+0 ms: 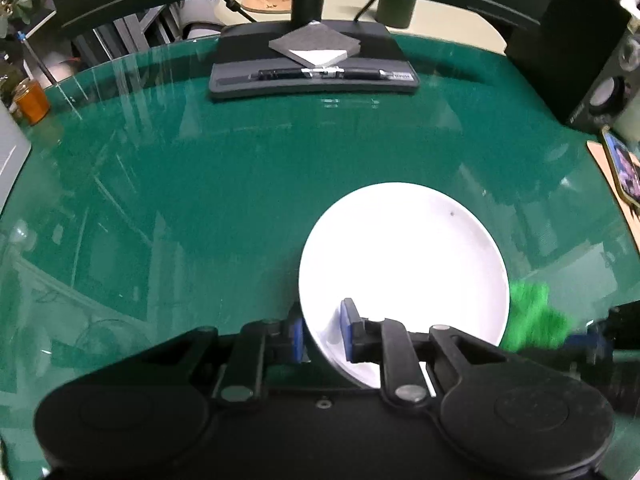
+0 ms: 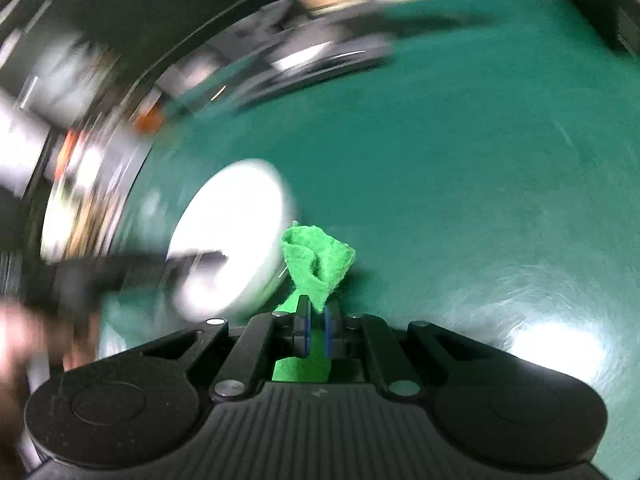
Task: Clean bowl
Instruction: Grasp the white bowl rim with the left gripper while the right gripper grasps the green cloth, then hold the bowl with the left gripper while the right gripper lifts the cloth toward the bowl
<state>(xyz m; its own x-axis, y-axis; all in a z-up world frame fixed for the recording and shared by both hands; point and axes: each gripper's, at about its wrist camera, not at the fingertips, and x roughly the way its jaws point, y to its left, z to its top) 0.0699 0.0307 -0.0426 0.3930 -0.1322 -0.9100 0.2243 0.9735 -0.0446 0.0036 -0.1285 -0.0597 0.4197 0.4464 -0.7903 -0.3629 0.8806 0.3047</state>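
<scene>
Left wrist view: a white bowl sits on a glossy green table, lower right of centre in the frame. The left gripper is clamped on the bowl's near rim: one blue pad lies inside the bowl against the wall, the other blue pad sits outside it, and the rim is pinched between them. At the bowl's right edge, a fuzzy bright green cloth shows, blurred, touching or just beside the rim; which one cannot be told. Along the top of the frame, a black monitor stand rests on the table with a grey notepad on its base. An amber jar stands at the far left edge, and a black speaker at the upper right.

Right wrist view: the picture is heavily smeared, sharp only near the tool. The right gripper is closed on the green cloth, which is pinched between its blue pads and bunches up in a crumpled wad above the fingertips. The bowl appears as a bright white blur left of centre, just beside the cloth. The left gripper shows as a dark streak crossing the bowl's lower edge, with a blurred hand at the lower left of the frame.
</scene>
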